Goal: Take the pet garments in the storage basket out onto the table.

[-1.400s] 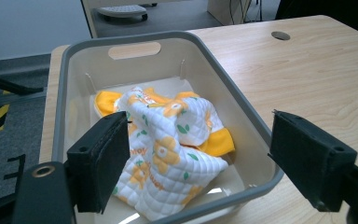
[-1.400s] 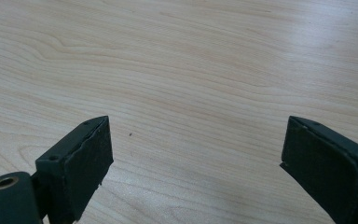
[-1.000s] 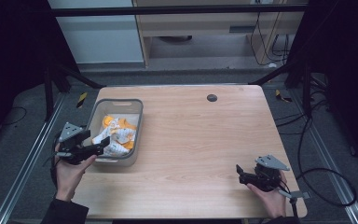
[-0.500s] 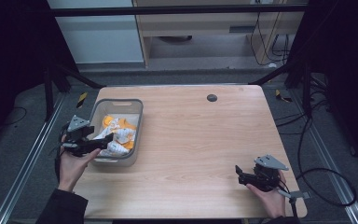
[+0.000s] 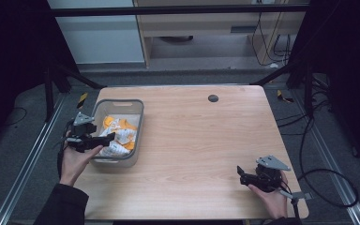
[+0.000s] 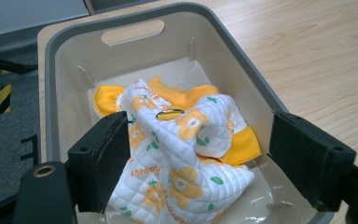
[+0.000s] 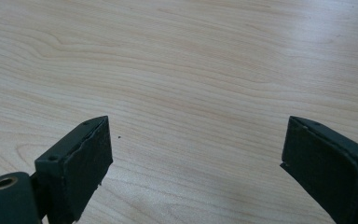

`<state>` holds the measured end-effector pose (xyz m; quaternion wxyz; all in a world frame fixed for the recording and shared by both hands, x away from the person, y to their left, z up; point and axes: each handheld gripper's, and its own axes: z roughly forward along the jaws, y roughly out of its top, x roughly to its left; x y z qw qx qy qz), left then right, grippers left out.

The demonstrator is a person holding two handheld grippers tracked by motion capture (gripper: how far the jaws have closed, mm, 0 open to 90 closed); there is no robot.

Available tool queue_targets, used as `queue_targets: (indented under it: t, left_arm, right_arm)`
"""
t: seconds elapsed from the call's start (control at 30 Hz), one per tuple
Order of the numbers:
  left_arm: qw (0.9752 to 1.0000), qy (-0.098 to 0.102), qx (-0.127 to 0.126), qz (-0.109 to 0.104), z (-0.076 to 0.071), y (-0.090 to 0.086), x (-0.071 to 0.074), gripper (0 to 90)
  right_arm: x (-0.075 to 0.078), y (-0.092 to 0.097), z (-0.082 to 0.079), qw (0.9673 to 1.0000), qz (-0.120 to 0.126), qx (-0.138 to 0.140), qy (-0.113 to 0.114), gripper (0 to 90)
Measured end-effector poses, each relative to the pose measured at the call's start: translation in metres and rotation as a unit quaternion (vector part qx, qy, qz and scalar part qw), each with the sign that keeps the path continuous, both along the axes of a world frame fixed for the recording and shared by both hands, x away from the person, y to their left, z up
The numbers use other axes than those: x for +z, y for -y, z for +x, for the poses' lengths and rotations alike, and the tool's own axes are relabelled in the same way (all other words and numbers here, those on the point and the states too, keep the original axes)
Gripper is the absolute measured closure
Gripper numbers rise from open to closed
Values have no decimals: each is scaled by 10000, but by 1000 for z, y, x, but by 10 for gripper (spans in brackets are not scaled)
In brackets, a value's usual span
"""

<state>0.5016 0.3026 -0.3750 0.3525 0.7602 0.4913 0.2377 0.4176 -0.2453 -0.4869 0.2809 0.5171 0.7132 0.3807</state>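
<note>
quilted cloth (image 6: pixel 182 154) in grey bin (image 6: pixel 242 60), between spread jaws of left hand-held gripper (image 6: pixel 200 172).

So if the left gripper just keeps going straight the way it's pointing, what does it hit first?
Most likely the quilted flower-print cloth bunched in the grey bin. The left gripper has its jaws open over the bin's near edge, with the cloth between them. Depth is hard to judge, so it may be touching already.

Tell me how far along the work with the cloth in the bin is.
Early. The cloth lies in the bin, not gripped. The left gripper reaches in with open jaws around it. The right gripper rests open on the table. Grasping and lifting remain.
</note>
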Motion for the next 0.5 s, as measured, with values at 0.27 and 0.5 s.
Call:
queue_targets:
  t: [0.27,0.5]
  left_arm:
    - [9998,-129,-54,122,7,3,-4,219]
    - [9995,-245,-47,214,14,4,-8,249]
  right_arm:
    - [0,0,0,10000,6,10,-11,84]
    - [0,0,0,10000,-6,31,-16,84]
